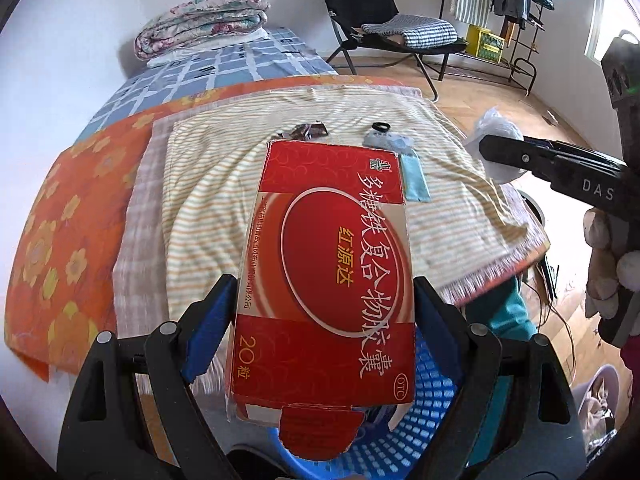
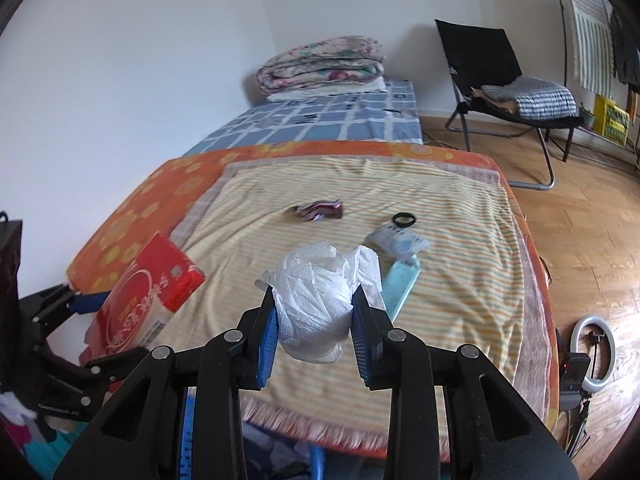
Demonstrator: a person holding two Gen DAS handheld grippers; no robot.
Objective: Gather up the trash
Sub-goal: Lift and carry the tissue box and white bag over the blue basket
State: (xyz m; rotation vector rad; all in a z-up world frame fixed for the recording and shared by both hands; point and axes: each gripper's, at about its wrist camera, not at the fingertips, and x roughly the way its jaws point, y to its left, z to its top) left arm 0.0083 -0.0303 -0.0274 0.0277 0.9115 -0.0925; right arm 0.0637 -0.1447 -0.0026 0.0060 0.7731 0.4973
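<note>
While held over basket (image 1: 436, 412), box (image 1: 324, 280).

Your left wrist camera sits low at the near edge of the bed, facing along its length toward the folded quilt (image 1: 202, 20) and black chair (image 1: 372, 12); the red box (image 1: 324, 280) fills its centre at very close range, with the blue basket (image 1: 428, 420) directly below. Your right wrist camera looks the same way from a little higher and further right, crumpled tissue (image 2: 320, 300) close before the lens. Both views share the striped blanket (image 2: 460, 280), wrapper (image 2: 318, 210), black ring (image 2: 404, 220), quilt and chair. Each camera catches the other tool: right gripper (image 1: 496, 148) at the left view's right edge, left gripper (image 2: 104, 320) at the right view's lower left.
</note>
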